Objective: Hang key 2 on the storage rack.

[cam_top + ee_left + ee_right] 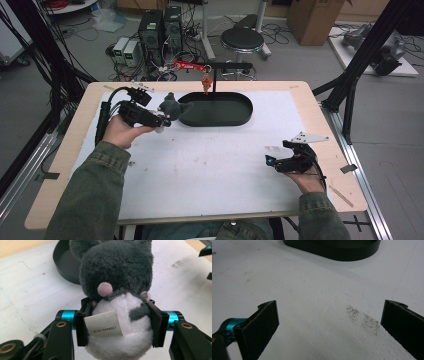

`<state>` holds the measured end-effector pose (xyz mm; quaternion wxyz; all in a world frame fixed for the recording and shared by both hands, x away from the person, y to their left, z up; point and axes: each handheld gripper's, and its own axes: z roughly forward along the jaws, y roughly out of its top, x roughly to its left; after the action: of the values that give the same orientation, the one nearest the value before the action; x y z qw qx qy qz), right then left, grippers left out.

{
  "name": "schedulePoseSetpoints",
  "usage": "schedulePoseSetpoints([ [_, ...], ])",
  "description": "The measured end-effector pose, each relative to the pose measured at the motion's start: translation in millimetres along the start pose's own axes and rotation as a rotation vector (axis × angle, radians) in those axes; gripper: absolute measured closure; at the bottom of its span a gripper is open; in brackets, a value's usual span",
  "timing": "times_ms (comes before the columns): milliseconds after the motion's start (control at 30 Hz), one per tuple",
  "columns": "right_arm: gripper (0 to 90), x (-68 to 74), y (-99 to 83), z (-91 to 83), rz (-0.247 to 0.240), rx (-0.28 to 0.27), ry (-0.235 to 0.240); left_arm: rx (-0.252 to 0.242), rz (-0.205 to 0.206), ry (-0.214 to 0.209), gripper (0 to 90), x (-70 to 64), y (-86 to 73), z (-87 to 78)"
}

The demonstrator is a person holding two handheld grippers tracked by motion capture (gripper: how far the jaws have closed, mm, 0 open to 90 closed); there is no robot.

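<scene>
A grey and white plush toy (117, 285) with pink paws and a paper tag is clamped at its white belly between the jaws of my left gripper (118, 323). In the high view the left gripper (162, 120) holds the plush toy (171, 106) just left of the black oval tray (235, 117). My right gripper (272, 161) rests low over the white mat at the right, jaws wide apart. In the right gripper view the right gripper (329, 320) has bare mat between its pads, with the tray (337, 252) farther off.
A black stand (215, 75) at the tray's far edge carries a small orange charm (205, 84). The white mat (200, 160) covers the wooden table. Beyond the table are a stool (242, 39), computer boxes and cables on the floor.
</scene>
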<state>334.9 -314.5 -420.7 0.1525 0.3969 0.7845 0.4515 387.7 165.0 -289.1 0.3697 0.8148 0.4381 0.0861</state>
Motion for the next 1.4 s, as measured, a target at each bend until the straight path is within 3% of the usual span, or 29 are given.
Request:
schedulePoseSetpoints([
  [100, 0.5, -0.6, 0.0, 0.1, -0.003, -0.002, 0.000, -0.002, -0.009, 0.029, 46.5, 3.6, 8.9, 0.0],
  [667, 0.5, -0.8, -0.4, -0.5, -0.004, -0.005, -0.004, -0.013, -0.051, 0.021, 46.6, 23.5, 50.1, 1.5],
  [900, 0.5, -0.4, -0.6, -1.1, 0.003, 0.000, -0.005, 0.024, -0.040, 0.041, 46.5, 29.2, 69.2, 8.1],
  [1133, 0.5, -1.0, -0.7, -1.3, -0.004, -0.001, -0.010, 0.028, -0.082, 0.042, 46.5, 36.9, 81.9, 15.6],
  [1300, 0.5, -2.1, -1.3, -0.8, -0.004, 0.005, -0.011, -0.005, -0.128, 0.015, 46.5, 46.7, 87.6, 19.6],
  [1400, 0.5, -2.7, -1.7, -1.4, 0.001, 0.001, -0.013, 0.013, -0.131, 0.023, 46.5, 51.7, 88.9, 22.9],
])
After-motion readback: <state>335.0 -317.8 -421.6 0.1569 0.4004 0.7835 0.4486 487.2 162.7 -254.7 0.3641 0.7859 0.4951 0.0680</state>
